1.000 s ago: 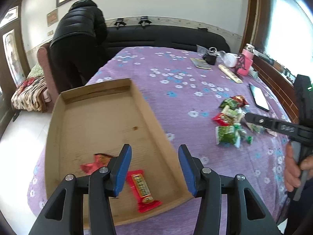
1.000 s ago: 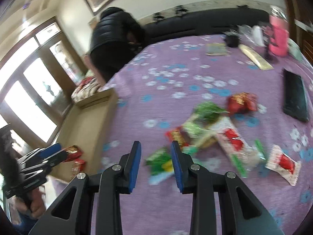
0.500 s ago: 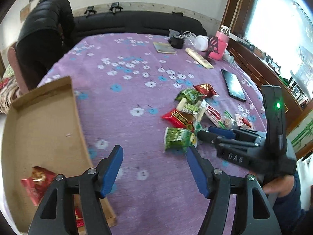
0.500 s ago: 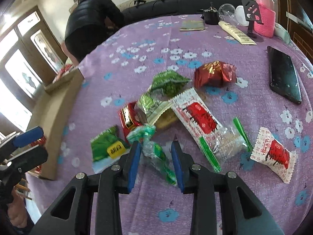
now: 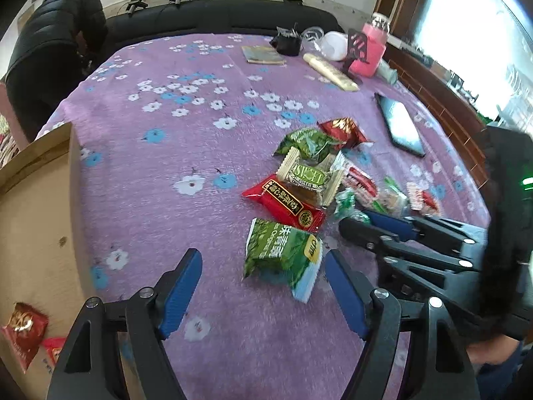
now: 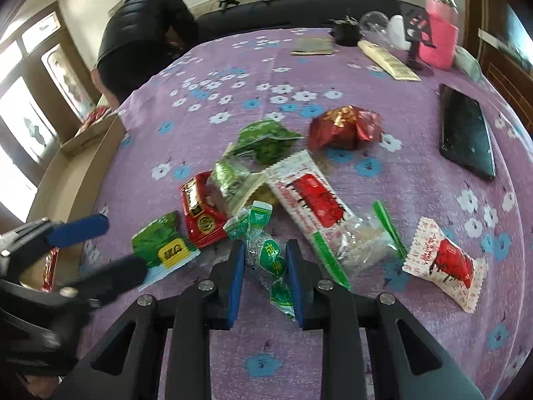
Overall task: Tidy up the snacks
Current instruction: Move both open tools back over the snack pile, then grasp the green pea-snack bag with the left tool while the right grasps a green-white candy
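A pile of snack packets lies on the purple flowered cloth (image 5: 186,126). My left gripper (image 5: 263,295) is open, just short of a green packet (image 5: 281,253) with a yellow label; the packet also shows in the right wrist view (image 6: 163,245). My right gripper (image 6: 266,280) is open, its jaws on either side of a clear candy packet with green print (image 6: 266,253), which lies on the cloth. A red bar (image 5: 284,201) lies behind the green packet. The cardboard box (image 5: 36,226) at the left holds red snacks (image 5: 23,331).
A black phone (image 6: 466,130), a pink bottle (image 6: 438,40), a long cream packet (image 6: 388,60) and a booklet (image 6: 313,46) lie at the far side. A person in a black jacket (image 6: 146,33) bends at the far left corner. A white-and-red packet (image 6: 444,263) lies right of my right gripper.
My left gripper swung right from above the box to the green packet. My right gripper moved forward until its jaws straddle the clear candy packet.
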